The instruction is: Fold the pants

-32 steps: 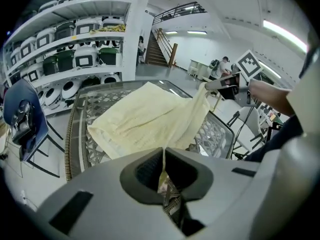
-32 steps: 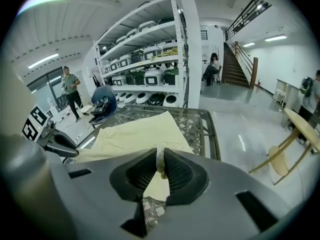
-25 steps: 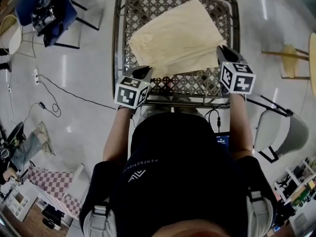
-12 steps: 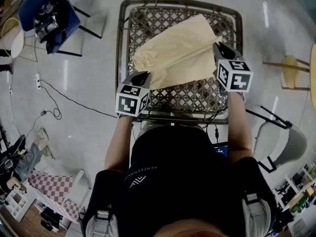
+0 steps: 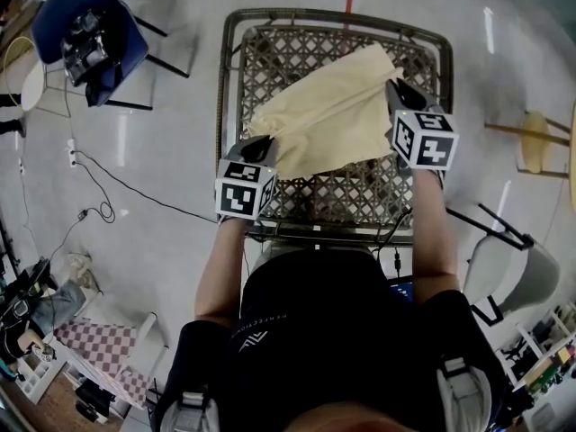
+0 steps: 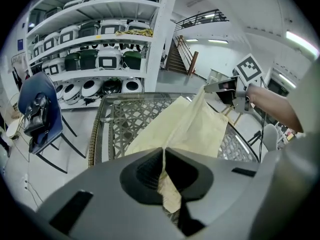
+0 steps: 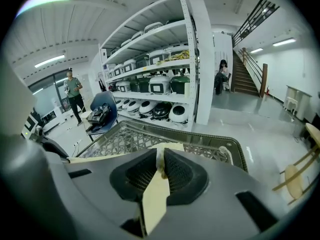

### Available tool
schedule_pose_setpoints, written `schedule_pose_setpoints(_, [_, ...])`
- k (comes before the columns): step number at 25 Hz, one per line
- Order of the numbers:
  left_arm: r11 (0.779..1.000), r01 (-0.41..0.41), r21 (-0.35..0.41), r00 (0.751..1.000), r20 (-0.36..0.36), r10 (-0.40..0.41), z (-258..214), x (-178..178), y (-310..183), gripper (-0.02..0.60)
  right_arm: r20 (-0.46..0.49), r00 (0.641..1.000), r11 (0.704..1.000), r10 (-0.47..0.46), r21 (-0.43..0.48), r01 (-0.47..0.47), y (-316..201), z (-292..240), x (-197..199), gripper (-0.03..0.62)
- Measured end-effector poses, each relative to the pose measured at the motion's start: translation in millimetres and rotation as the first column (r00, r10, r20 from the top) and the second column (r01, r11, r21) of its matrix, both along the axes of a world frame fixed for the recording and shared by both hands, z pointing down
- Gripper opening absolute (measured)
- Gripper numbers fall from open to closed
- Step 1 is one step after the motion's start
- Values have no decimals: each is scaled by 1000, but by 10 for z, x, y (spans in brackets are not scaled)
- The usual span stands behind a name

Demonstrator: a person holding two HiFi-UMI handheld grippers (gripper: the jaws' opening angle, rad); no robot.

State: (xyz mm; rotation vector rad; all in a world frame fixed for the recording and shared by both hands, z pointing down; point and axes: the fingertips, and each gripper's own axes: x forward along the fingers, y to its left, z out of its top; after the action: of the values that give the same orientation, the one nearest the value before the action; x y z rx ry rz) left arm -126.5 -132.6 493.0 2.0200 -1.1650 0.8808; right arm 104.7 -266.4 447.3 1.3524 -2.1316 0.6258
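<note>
My head camera looks steeply down; left gripper [image 5: 261,142] and right gripper [image 5: 396,86] cameras look close along their jaws, far across the shared table [image 5: 351,183] and pants [image 5: 324,115].

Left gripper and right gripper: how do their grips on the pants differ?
The left gripper pinches the pants' near-left corner; the right gripper pinches the right corner, farther up the lattice table. The right gripper holds its corner raised; the left gripper's sits lower. Both are shut on the cloth.
</note>
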Motion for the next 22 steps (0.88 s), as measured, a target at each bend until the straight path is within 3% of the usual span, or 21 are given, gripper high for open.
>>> schedule_pose_setpoints(22, [998,57,-4,992,111,-56,438,-232,-503,19,111,990,996,91,-30,-88,-475,666,-173,60])
